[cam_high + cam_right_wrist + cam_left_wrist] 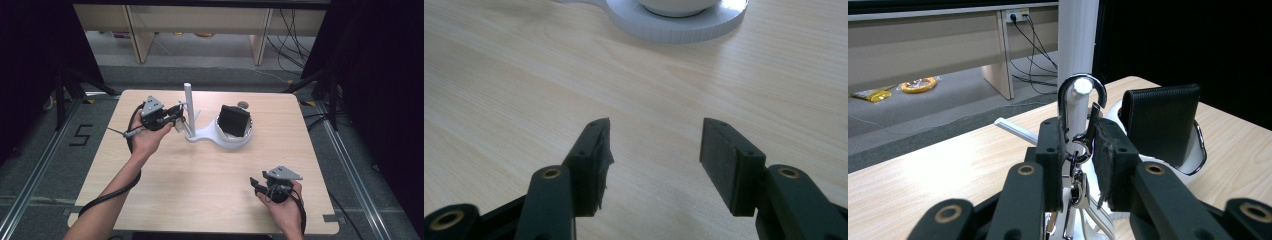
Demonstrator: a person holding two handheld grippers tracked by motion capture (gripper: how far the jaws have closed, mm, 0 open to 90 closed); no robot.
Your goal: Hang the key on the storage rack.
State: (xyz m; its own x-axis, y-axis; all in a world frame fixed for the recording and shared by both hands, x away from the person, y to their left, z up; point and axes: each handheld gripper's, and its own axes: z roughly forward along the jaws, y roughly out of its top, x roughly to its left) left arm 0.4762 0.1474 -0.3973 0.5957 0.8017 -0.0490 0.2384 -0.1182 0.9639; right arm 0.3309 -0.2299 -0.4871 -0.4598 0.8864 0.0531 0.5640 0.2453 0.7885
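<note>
1. Now my left tongs (1079, 150) pinch a metal clasp (1080, 107), its hook looped over the tip of a white peg (1079, 90) on the stand (220, 135).
2. From the high view, those left tongs (176, 114) sit just beside the stand's tall post (189, 107), near the worktop's (200, 175) far edge.
3. Behind the peg, a black wallet (1162, 122) stands upright in the stand's round cup; the high view shows that wallet (235, 120) right of the post.
4. My right tongs (654, 155) are spread wide, holding nothing, low over bare wood.
5. Up top, the right tongs (256, 184) hover near the worktop's front right corner, well apart from the stand.
</note>
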